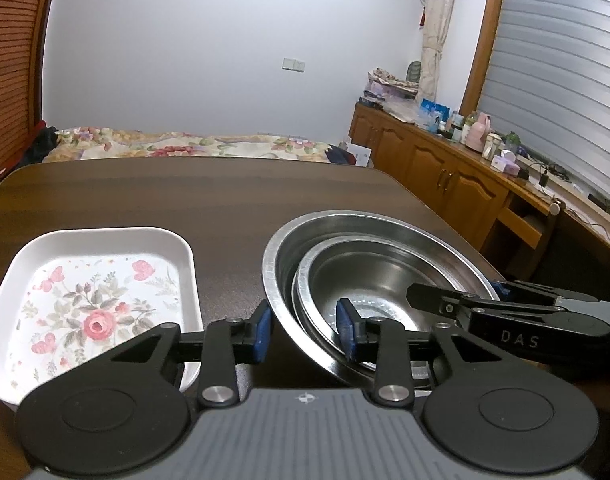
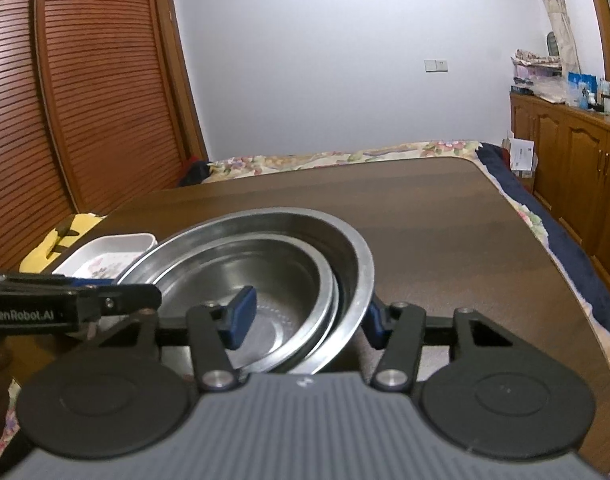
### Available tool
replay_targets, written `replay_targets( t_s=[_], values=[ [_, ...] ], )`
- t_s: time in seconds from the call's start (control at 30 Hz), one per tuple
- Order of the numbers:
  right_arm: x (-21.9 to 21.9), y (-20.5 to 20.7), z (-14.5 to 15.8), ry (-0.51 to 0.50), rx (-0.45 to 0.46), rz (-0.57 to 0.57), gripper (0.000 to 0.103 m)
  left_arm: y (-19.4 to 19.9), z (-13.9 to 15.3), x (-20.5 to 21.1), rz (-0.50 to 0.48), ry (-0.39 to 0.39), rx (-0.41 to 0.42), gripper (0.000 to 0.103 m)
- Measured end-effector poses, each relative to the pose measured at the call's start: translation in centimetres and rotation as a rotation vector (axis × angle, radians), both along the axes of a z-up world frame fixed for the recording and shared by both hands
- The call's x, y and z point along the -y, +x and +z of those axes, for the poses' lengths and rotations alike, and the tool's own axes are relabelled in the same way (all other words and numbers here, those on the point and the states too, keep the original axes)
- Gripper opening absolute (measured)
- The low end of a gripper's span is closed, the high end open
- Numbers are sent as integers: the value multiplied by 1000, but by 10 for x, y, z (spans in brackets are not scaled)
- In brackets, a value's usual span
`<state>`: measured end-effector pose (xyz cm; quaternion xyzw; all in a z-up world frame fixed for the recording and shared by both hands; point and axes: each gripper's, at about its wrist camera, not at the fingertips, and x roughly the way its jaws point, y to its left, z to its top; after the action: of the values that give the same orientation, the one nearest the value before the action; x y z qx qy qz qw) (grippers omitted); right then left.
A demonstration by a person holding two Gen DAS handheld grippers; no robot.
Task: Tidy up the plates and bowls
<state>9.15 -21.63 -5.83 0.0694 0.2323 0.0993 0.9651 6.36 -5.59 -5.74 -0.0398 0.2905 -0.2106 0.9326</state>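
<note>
Steel bowls (image 1: 369,276) already nested near the table's (image 1: 209,200) near edge; floral tray (image 1: 101,304) untouched. Left gripper (image 1: 305,330) and right gripper (image 2: 305,316) straddle the outer rim, fingers wide.

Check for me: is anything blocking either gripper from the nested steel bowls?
Nothing visible. The left gripper and right gripper are both open and already straddle the near rims of the steel bowls from opposite sides. The flowered tray sits apart to the left on the table.
</note>
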Motion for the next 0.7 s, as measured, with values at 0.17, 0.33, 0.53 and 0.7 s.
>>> replay_targets(
  t_s=[0.17, 0.33, 0.53, 0.7],
  values=[
    [2, 2, -2, 11, -9, -6, 44, 3, -3, 1, -6, 3, -8, 34],
    [0, 3, -5, 21, -24, 1, 36, 5, -4, 3, -12, 1, -15, 33],
    [1, 5, -2, 42, -27, 4, 33, 5, -4, 1, 3, -3, -17, 33],
    [4, 6, 1, 69, -24, 7, 31, 2, 3, -4, 2, -19, -7, 33]
  ],
)
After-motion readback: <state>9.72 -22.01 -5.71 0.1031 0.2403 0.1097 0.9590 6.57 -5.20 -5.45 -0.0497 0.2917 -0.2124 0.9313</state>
